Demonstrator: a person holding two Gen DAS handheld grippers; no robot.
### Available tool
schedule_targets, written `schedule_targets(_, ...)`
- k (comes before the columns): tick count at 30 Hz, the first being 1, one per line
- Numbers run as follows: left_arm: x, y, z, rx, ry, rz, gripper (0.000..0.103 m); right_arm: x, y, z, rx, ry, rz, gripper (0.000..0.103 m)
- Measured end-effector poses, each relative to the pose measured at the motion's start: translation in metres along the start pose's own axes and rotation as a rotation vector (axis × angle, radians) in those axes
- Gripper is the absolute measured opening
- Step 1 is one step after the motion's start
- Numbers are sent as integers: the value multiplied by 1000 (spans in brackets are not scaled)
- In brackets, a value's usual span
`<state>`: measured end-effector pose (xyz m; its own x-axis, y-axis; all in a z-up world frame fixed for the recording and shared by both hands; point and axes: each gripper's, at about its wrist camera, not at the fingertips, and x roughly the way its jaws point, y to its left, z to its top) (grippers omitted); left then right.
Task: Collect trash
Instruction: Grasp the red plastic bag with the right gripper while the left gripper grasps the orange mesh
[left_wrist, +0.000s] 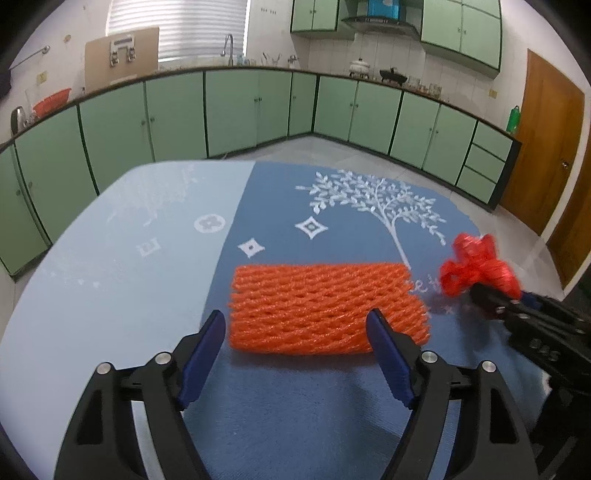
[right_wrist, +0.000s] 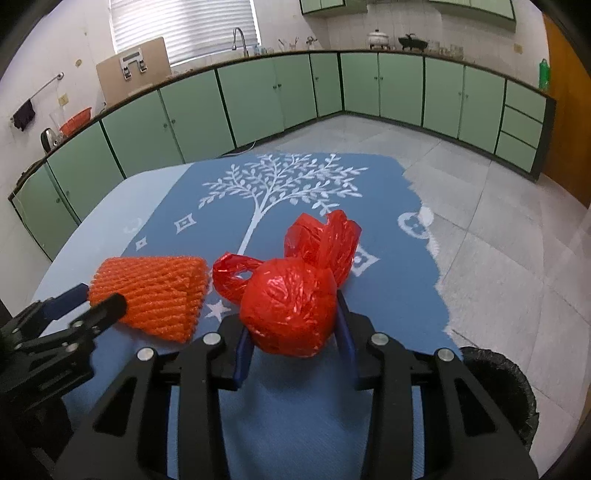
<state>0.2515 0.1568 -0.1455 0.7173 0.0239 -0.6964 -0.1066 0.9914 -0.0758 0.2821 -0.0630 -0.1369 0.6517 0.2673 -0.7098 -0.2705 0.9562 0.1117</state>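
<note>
An orange foam net sleeve (left_wrist: 317, 302) lies flat on the blue tablecloth (left_wrist: 280, 398). My left gripper (left_wrist: 295, 317) stands open around its near edge, one blue pad (left_wrist: 207, 350) left of it and the other over its right part, neither pressing. In the right wrist view the net sleeve (right_wrist: 155, 295) lies at the left with the left gripper (right_wrist: 92, 301) at it. A knotted red plastic bag (right_wrist: 291, 314) sits between the blue pads of my right gripper (right_wrist: 293, 339), which is shut on its round body. The left wrist view shows that red bag (left_wrist: 476, 266) at the right gripper (left_wrist: 484, 295).
A black-lined trash bin (right_wrist: 498, 384) stands on the floor beside the table's near right corner. The tablecloth (right_wrist: 295, 424) has a white tree print and ends at the right over grey floor tiles (right_wrist: 498, 229). Green kitchen cabinets (left_wrist: 229, 110) run along the back.
</note>
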Motion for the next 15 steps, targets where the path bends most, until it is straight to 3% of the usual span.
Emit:
schedule_targets(4,11,-1,0,-11,47,-2,76,-13,-6,-2,12,-16,4,37)
schedule_targets(6,16,-2,0,-9,71,-4,67,-16,-8,-2,15,-21,4,37)
schedule_targets(9,17,-7,0,-1,72,-41,44,-21,-11,-2,29,-28,2,37)
schedule_targets(11,15,-14,-1,25,65,-58,23,-23,-13,-3,35,-29,0,38)
schedule_targets(15,10,-21,-2,31,44,-63,16,-31,-14,-7,38,-31,0,38)
